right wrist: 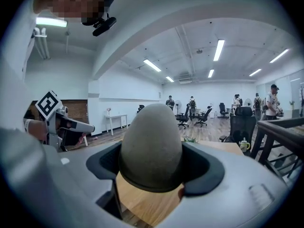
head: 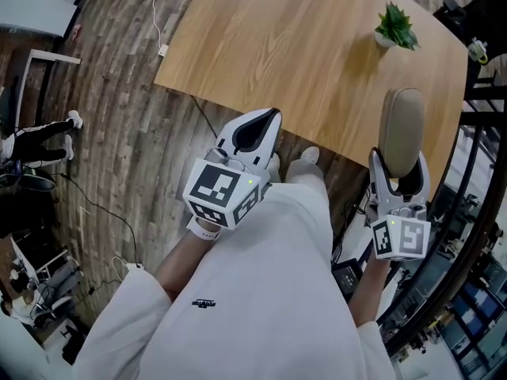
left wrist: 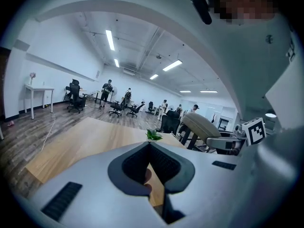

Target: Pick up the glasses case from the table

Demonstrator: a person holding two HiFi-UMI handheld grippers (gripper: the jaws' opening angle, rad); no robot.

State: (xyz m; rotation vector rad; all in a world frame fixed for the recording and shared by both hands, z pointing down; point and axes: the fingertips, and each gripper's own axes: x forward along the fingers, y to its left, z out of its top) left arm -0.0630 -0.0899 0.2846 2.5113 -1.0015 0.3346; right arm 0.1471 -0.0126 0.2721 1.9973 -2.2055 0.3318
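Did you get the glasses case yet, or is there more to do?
Nearly finished, it looks like. Done: the glasses case is up off the table, standing upright between the jaws of the right gripper, with wood showing beneath it. In hand: only that case; the left gripper has nothing in it. Left: probably nothing but holding it steady.

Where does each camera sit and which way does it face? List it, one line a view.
Head view: on the head, looking steeply down at the table; shows torso, forearms, left gripper, and right gripper holding the case.
Left gripper view: on the left gripper, facing across the table; own jaws together, empty.
Right gripper view: on the right gripper, facing the office; own jaws clamp the case.
Shared: all three show table and plant.
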